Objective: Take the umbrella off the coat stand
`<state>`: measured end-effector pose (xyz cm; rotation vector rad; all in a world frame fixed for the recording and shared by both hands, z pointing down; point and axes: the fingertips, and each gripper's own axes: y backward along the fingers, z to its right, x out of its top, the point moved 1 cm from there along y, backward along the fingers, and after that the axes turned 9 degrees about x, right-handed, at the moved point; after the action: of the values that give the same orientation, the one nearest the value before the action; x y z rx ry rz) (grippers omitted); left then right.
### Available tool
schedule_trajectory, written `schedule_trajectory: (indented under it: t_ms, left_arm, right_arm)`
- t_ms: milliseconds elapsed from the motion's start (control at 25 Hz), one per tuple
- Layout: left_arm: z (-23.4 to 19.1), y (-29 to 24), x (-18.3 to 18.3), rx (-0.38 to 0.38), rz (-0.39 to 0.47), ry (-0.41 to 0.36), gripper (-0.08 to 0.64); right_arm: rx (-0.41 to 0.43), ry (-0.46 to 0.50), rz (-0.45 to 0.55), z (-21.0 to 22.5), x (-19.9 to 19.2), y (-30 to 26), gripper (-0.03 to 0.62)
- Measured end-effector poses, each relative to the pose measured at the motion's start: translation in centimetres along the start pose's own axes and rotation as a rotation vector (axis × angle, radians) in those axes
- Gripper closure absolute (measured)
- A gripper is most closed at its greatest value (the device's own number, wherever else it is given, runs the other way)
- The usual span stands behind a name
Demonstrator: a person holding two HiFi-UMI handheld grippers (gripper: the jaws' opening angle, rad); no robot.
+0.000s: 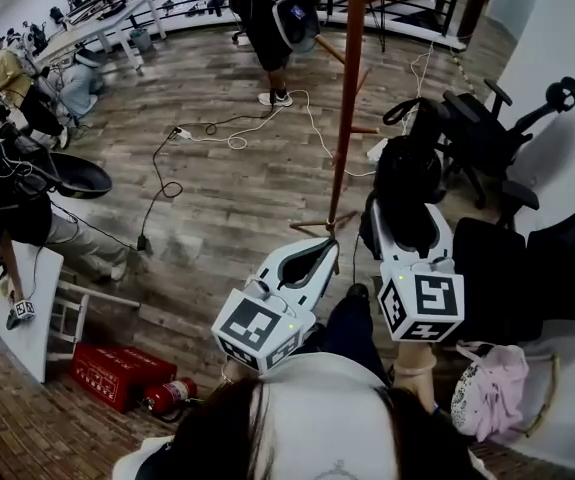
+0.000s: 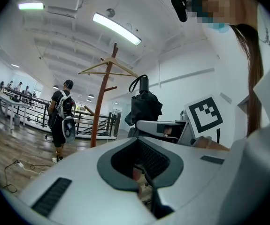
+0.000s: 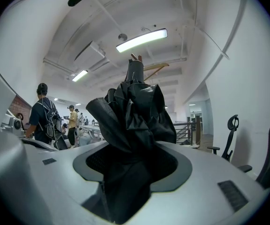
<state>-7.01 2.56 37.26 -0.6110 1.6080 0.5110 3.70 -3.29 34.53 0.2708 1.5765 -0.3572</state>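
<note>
Open-plan lab or office hall. Evidence: wood-plank floor [image 1: 217,198], people [image 1: 7,73] at long tables [image 1: 102,23], office chairs [image 1: 487,138], loose cables [image 1: 232,133], ceiling strip lights [image 2: 117,28].

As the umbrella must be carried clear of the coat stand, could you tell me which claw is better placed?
Right. The right claw is shut on the black folded umbrella, holding it upright and apart from the coat stand. The left claw holds nothing and sits alongside.
</note>
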Motion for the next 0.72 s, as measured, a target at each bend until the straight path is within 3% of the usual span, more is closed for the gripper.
schedule_trajectory:
  t_ms: [720]
  left_arm:
    - [-0.21, -0.53, -0.23, -0.001, -0.007, 0.013, 0.551]
  right_arm:
    - [-0.011, -0.014, 0.006, 0.68, 0.05, 0.15, 0.331]
